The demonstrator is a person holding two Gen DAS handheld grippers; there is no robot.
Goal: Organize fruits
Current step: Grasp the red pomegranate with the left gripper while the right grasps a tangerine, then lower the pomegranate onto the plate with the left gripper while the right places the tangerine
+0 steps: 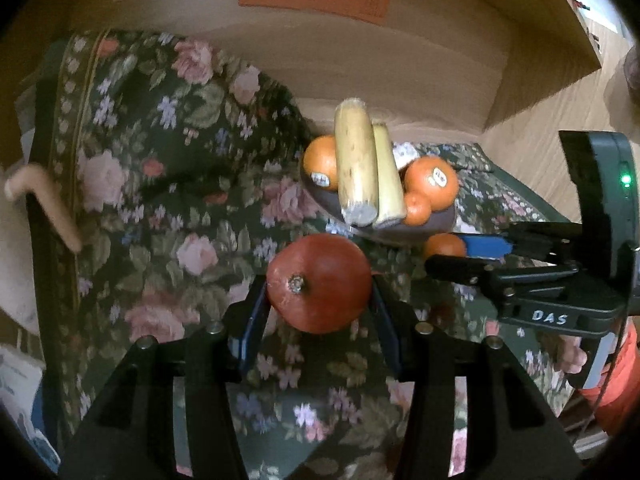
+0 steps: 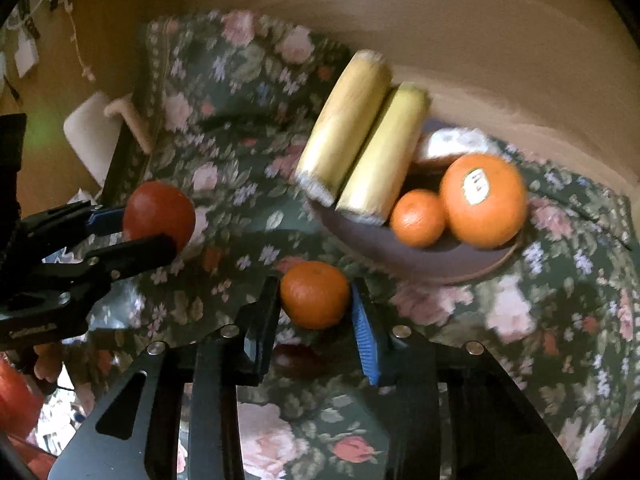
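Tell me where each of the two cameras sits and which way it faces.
Left wrist: sits behind the left gripper, angled down past its red tomato toward the brown bowl; the right gripper, a hand and an orange sleeve show at right.
Right wrist: sits behind the right gripper, angled down past its small orange toward the bowl; the left gripper shows at left.
Shared: floral cloth, bowl, two yellow pieces, stickered orange, both held fruits.

A floral tablecloth (image 2: 224, 128) covers the surface, bearing a fruit bowl (image 2: 420, 258).
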